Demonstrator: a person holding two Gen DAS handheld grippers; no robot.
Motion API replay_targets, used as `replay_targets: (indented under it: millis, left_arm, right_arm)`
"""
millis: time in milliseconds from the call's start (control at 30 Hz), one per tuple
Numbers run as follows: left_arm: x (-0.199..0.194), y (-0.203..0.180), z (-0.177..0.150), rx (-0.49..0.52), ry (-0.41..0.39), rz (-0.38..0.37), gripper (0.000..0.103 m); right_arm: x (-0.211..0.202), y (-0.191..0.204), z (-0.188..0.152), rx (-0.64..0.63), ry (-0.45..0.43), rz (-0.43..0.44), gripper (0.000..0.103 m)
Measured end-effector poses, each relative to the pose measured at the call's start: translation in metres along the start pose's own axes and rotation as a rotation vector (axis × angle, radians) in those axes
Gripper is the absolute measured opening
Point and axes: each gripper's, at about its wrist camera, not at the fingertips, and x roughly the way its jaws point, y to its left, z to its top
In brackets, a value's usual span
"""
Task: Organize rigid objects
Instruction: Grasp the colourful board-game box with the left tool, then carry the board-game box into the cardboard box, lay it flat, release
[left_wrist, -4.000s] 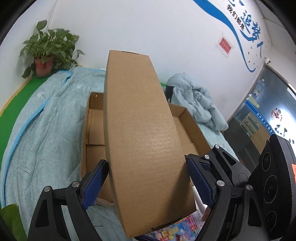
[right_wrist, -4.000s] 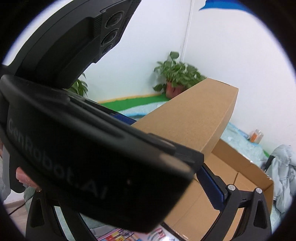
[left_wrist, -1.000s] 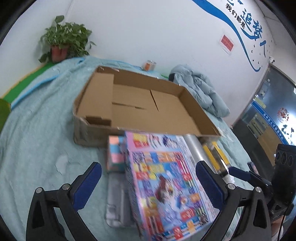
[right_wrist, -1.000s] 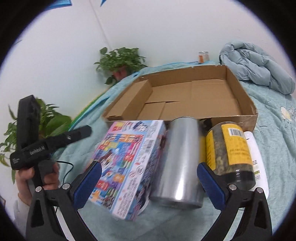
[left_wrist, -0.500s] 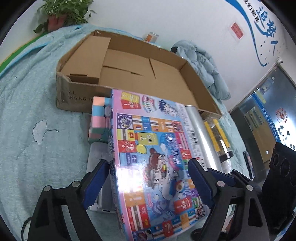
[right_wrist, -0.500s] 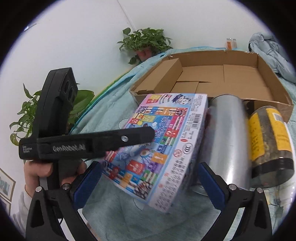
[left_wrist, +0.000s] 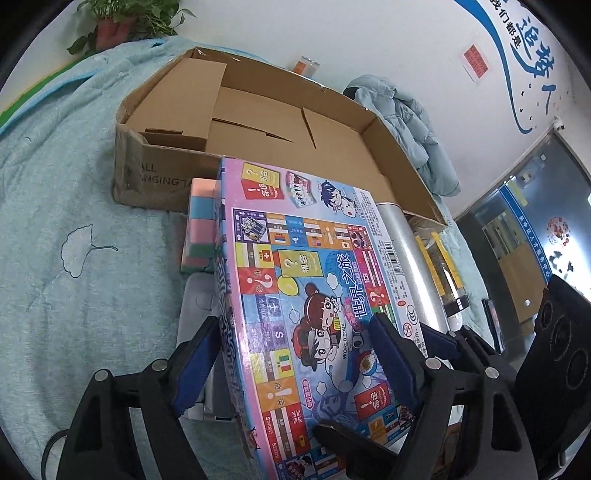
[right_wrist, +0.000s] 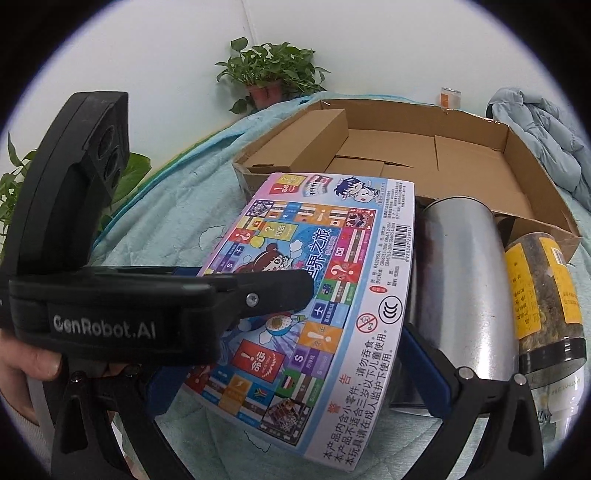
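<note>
A: What is nearest?

B: The left gripper (left_wrist: 295, 350). Its jaws have just been closing, and its blue pads now press the two sides of one flat glossy cardboard board-game box with colourful cartoon print (left_wrist: 314, 295). The right gripper (right_wrist: 295, 373) stands around the same box; the right pad is at the white edge, but I cannot tell if it grips.

A: And where is this box?

B: Tilted above the pale teal quilted bed cover (left_wrist: 74, 240), with one edge raised. A second ago it lay lower between wide jaws.

A: What is beside it?

B: One smooth shiny metal cylinder (right_wrist: 458, 266), then one round jar with yellow label and dark lid (right_wrist: 543, 295). On the other side, one stack of pastel foam blocks (left_wrist: 201, 225).

A: Farther?

B: One wide open brown corrugated cardboard box (left_wrist: 258, 110), unchanged, and one crumpled pale blue padded jacket (left_wrist: 413, 125).
</note>
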Motion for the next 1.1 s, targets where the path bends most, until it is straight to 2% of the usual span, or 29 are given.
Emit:
replay_targets:
  millis: [233,433,667,767,1100]
  left_arm:
    - [-0.008,-0.004,-0.011,0.003,-0.053,0.015,0.078]
    - [-0.035,-0.024,-0.014,0.067,-0.172,0.029,0.071]
    - [-0.058,-0.053,0.002,0.148,-0.278,0.052,0.071]
    - [-0.06,-0.062,0.011,0.169,-0.303,0.073,0.071]
    - [-0.058,-0.081,0.051,0.196,-0.338,0.051,0.071]
  right_arm:
    - [0.001,0.001,0.0,0.02,-0.028,-0.032,0.103]
    - [-0.015,0.004,0.003,0.007,-0.124,-0.071,0.1]
    - [-0.04,-0.002,0.012,0.011,-0.256,-0.096,0.098]
    - [-0.04,-0.003,0.017,0.018,-0.27,-0.097,0.098]
    - [-0.048,-0.019,0.041,0.031,-0.327,-0.123,0.098]
